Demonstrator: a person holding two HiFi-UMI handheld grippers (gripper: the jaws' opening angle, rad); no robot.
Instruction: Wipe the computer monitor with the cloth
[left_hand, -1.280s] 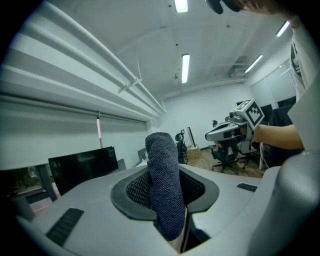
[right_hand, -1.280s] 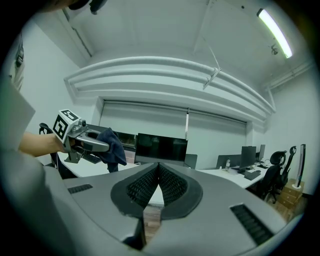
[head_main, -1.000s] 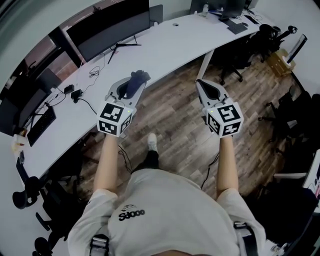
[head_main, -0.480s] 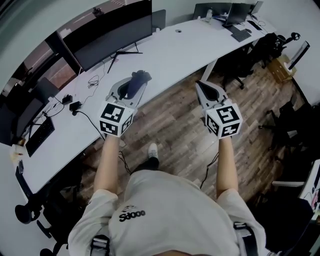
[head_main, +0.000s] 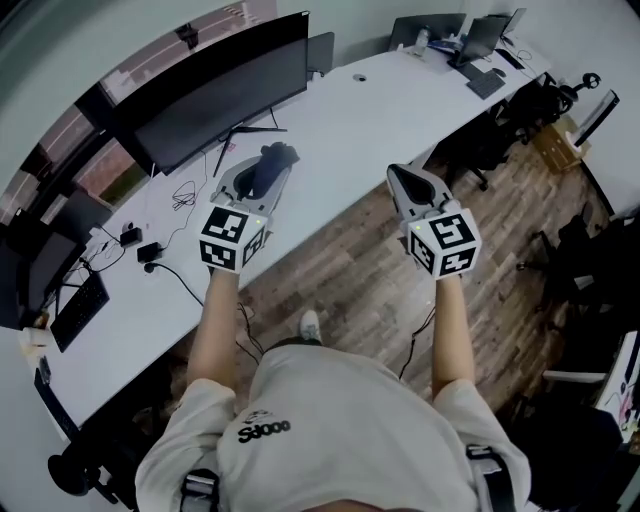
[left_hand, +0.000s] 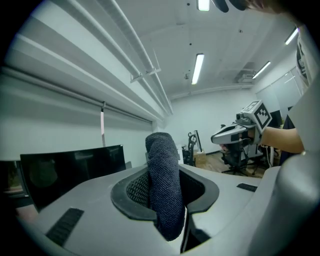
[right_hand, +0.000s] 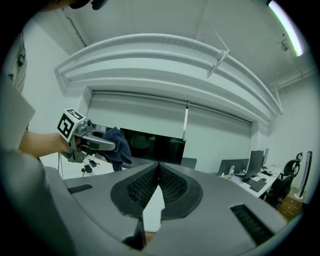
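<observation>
Rough knitted cloth (left_hand: 164, 190), glossy monitor (head_main: 215, 95)

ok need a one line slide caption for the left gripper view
Left gripper clamps a dark cloth between its jaws, black monitor beyond at left.

An office: long white desk (head_main: 370, 110), monitors (head_main: 215, 90), swivel chairs (head_main: 545, 85).

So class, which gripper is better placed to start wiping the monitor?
Left. The left gripper clamps the dark cloth and sits nearer the monitor; the right gripper is shut and empty.
</observation>
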